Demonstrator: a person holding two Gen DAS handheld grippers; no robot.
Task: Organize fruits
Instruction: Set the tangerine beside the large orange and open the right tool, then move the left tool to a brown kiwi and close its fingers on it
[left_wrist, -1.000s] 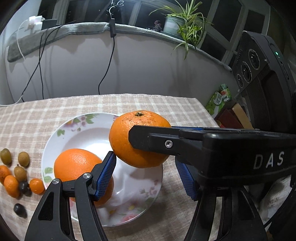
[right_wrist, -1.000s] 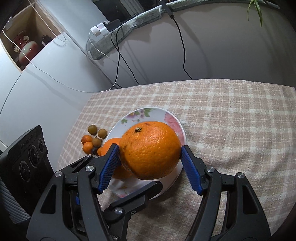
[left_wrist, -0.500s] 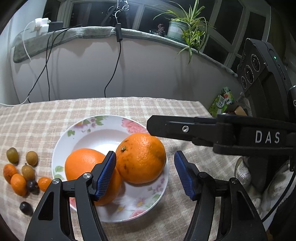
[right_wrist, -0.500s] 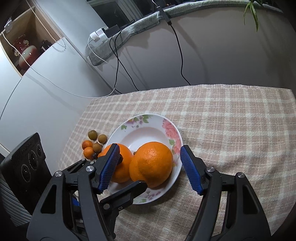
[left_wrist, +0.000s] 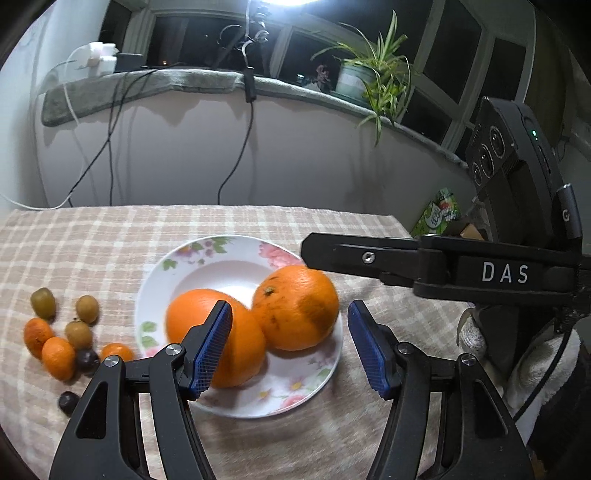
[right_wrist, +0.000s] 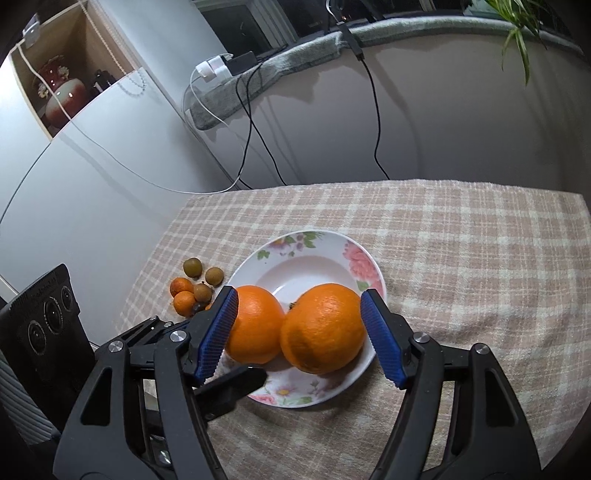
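Both oranges (left_wrist: 295, 306) sit touching on the plate (left_wrist: 236, 258). Your right tool (right_wrist: 299, 334), jaws just widened, and left tool (left_wrist: 290, 345) gape empty. The small fruits (left_wrist: 61, 336) on the worktop (left_wrist: 92, 236) lie nearest your left.

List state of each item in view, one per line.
Right orange: on plate, released, touching left orange.
Left orange: on plate.
Plate: upright on tablecloth.
Small fruits: loose on cloth, off plate.
Right tongs: open, have just been opening wider.
Left tongs: open, empty.
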